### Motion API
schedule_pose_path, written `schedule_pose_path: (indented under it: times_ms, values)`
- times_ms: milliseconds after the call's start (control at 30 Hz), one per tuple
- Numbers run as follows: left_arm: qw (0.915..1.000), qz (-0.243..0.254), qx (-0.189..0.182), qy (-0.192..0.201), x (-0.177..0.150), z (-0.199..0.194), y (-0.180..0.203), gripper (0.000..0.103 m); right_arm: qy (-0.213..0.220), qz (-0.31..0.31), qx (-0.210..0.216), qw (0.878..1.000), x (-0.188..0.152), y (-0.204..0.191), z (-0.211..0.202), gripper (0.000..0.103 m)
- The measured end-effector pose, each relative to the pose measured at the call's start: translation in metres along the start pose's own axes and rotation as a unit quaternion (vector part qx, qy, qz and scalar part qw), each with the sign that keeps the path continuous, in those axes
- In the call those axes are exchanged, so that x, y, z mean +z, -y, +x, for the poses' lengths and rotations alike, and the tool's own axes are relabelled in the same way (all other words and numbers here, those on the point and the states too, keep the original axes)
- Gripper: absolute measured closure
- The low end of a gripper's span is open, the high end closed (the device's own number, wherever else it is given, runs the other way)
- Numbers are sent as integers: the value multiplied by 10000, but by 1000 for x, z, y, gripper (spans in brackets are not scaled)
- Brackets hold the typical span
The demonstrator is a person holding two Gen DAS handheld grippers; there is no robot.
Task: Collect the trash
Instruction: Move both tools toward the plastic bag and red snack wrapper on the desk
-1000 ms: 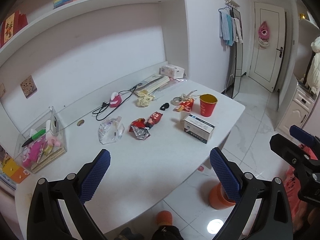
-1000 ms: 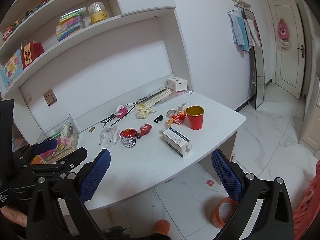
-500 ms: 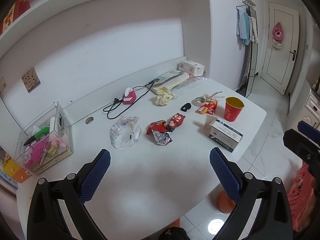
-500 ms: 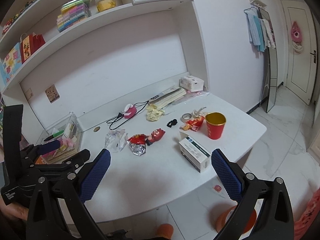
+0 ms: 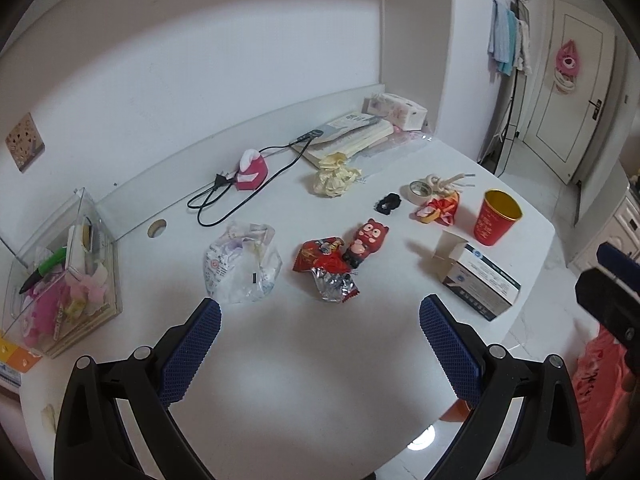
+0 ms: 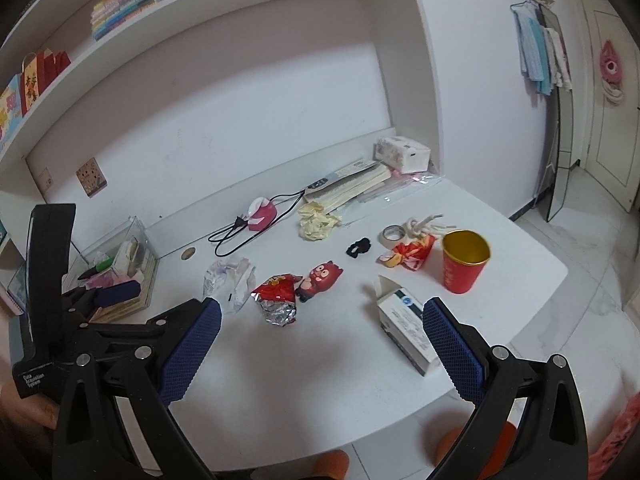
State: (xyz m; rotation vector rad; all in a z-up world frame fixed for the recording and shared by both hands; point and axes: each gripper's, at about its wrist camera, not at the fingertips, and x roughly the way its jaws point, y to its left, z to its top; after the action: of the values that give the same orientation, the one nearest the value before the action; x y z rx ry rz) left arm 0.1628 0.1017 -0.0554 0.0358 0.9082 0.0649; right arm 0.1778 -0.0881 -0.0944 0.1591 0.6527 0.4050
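Observation:
Trash lies on a white desk [image 5: 280, 380]. A crumpled clear plastic bag [image 5: 242, 266] sits at middle left. A red and silver snack wrapper [image 5: 326, 270] lies beside a red cartoon packet [image 5: 366, 242]. Crumpled yellow paper [image 5: 332, 180] lies further back. A small red wrapper [image 5: 438, 208] sits by a red paper cup [image 5: 496, 218]. My left gripper [image 5: 320, 344] is open and empty above the desk's near part. My right gripper [image 6: 320, 348] is open and empty, nearer the front edge; wrapper [image 6: 278, 298], cup [image 6: 464, 262] and bag [image 6: 230, 280] lie ahead of it.
A white box [image 5: 478, 278] lies at the right edge. A clear organiser [image 5: 60, 276] stands at the left. A black cable [image 5: 228, 200], pink device [image 5: 252, 170], books [image 5: 348, 138], tissue pack [image 5: 396, 110], tape roll [image 5: 420, 190] and black hair tie [image 5: 387, 203] are behind. A red bag [image 5: 600, 392] hangs lower right.
Both grippers have moved forward and closer over the desk; the objects now look larger and nearer. Both stay open and empty.

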Motion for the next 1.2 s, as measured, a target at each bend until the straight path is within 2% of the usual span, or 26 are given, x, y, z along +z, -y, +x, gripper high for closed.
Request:
schedule_pose_path:
  times_ms: [233, 433, 500, 633, 767, 1200]
  values:
    - [9991, -236, 280, -197, 11, 29, -47, 5, -224, -184, 372, 9989, 12, -29, 50, 5]
    - [9984, -318, 294, -370, 23, 56, -80, 5, -385, -283, 631, 9969, 21, -54, 92, 6]
    - [9984, -278, 286, -401, 25, 64, -85, 5, -471, -337, 704, 9958, 23, -62, 106, 12]
    - [9981, -29, 185, -589, 28, 88, -93, 5, -684, -330, 781, 9941, 21, -71, 132, 14]
    - [9972, 146, 54, -732, 30, 111, -99, 5, -967, -312, 903, 9907, 17, -79, 160, 32]
    - [9920, 571, -221, -1104, 38, 182, -115, 5, -1502, -234, 607, 9865, 4, -82, 242, 45]
